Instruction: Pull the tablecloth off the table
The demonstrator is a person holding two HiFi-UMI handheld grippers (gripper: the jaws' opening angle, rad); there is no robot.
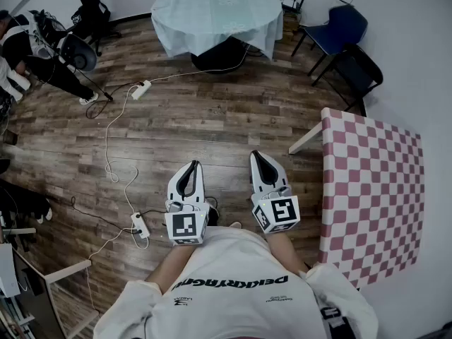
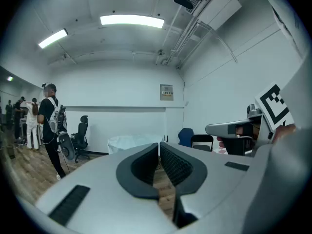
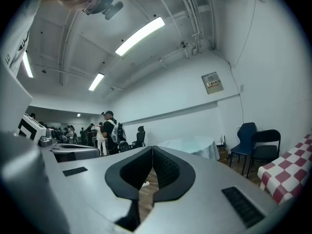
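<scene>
The wooden floor (image 1: 212,119) took up most of the head view, and it lay open between the person and the furniture, which suggests the work had not yet started. Next in size was the checked tablecloth (image 1: 374,189), red and white, spread flat over its table (image 1: 305,140) at the person's right and hanging down the near side; it lay smooth and undisturbed, so the pull was not yet begun. Across the room a round table (image 1: 212,44) stood under a pale cloth (image 1: 212,9) that draped well down all round. Which of the two the task meant could not be settled, though the checked one was much the nearer. A blue chair (image 1: 339,28) and a black chair (image 1: 359,69) stood by the wall between the two tables, clear of both. The left gripper (image 1: 192,167) and the right gripper (image 1: 258,157) were held side by side, close to the chest and pointing forward over bare floor, well apart from either cloth, probably a carrying pose. In the left gripper view the left gripper (image 2: 159,146) had its jaws pressed together with nothing between them, and the right gripper (image 3: 152,150) showed the same in its own view: closed and empty. A power strip (image 1: 141,89) and its white cable (image 1: 107,140) lay on the floor ahead, likely something to step around.
</scene>
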